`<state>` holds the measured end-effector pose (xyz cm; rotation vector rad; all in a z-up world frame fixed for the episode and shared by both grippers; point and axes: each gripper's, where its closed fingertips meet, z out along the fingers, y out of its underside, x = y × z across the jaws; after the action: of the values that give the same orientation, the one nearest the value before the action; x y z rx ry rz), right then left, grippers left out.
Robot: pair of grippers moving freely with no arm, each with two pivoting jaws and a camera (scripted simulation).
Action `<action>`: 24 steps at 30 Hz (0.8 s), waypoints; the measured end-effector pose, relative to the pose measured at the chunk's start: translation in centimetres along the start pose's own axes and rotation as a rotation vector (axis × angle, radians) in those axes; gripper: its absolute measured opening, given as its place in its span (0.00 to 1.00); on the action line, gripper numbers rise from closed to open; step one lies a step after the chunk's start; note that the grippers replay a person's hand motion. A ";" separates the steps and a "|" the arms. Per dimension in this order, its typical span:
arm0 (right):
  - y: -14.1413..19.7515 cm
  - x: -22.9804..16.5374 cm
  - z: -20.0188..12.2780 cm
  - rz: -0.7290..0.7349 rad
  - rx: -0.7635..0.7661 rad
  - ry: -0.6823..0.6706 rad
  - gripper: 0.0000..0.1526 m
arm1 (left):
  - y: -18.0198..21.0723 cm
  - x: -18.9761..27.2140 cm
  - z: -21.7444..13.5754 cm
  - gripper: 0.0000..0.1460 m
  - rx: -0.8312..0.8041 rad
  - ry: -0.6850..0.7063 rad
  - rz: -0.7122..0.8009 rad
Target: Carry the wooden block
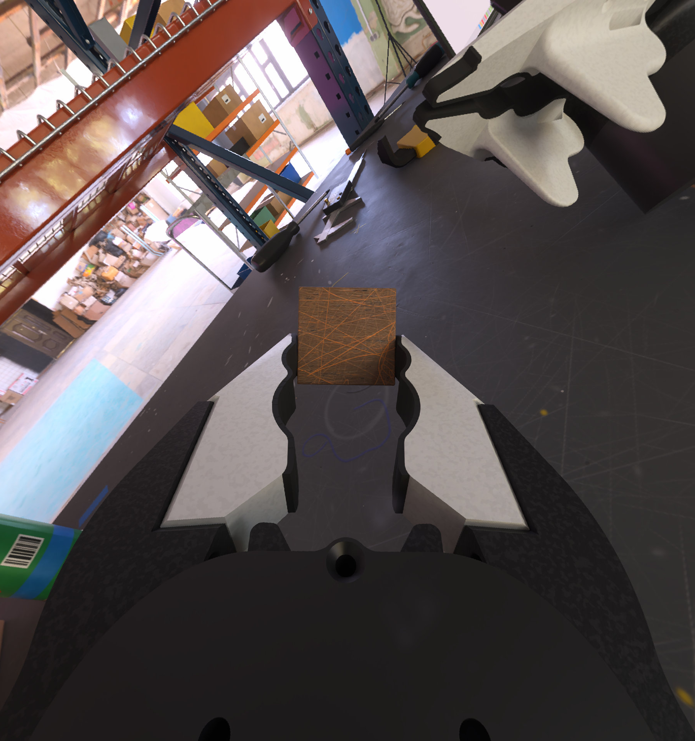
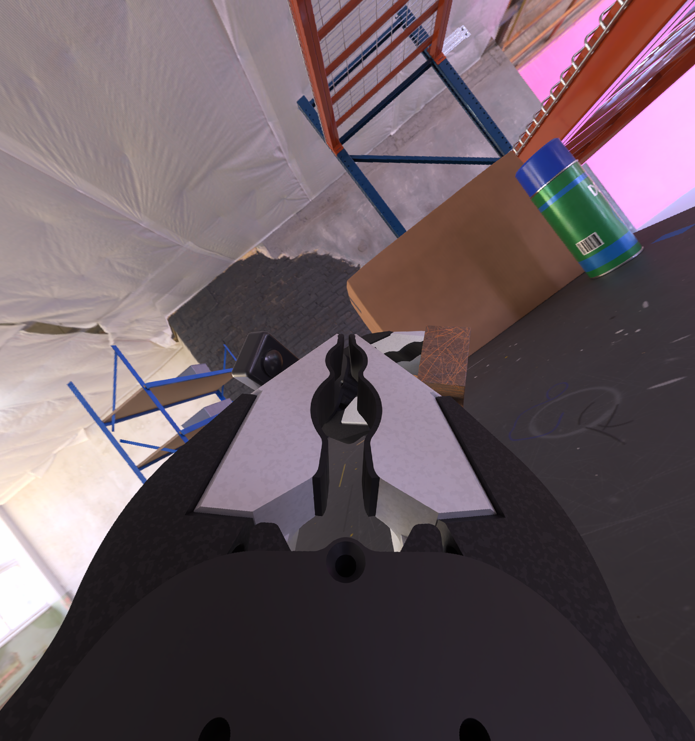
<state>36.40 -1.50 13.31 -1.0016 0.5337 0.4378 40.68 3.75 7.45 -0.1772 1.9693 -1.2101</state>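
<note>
The left gripper [image 1: 346, 359] clamps the wooden block [image 1: 346, 336] only at its fingertips; it should travel slowly and level; the right gripper [image 2: 346, 341], clenched on nothing, should keep clear

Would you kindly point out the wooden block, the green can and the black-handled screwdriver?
wooden block [image 1: 346, 336]: left wrist view, middle of its scratched face.
green can [image 2: 580, 214]: right wrist view, green side wall.
black-handled screwdriver [image 1: 275, 248]: left wrist view, on its handle.

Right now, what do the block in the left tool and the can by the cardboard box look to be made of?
The block looks like dark wood, matte, crossed by fine orange scratches. The can looks like glossy metal: green wrap with blue bands, a blue cap that may be plastic, and a bright rim at its base.
</note>
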 end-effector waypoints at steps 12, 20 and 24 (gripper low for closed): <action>0.7 0.2 0.1 -0.056 -0.027 0.049 0.02 | 0.8 -0.1 0.1 0.33 0.023 0.002 -0.079; 0.8 0.2 0.2 -0.055 -0.033 0.050 0.02 | 0.8 0.0 0.2 0.33 0.029 0.007 -0.079; 0.7 0.3 0.1 -0.043 -0.030 0.052 0.02 | 0.8 0.2 0.2 0.33 0.027 0.011 -0.063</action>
<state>36.27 -1.00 12.69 -1.0536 0.5528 0.3831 40.94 3.95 6.65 -0.2210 1.9683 -1.2804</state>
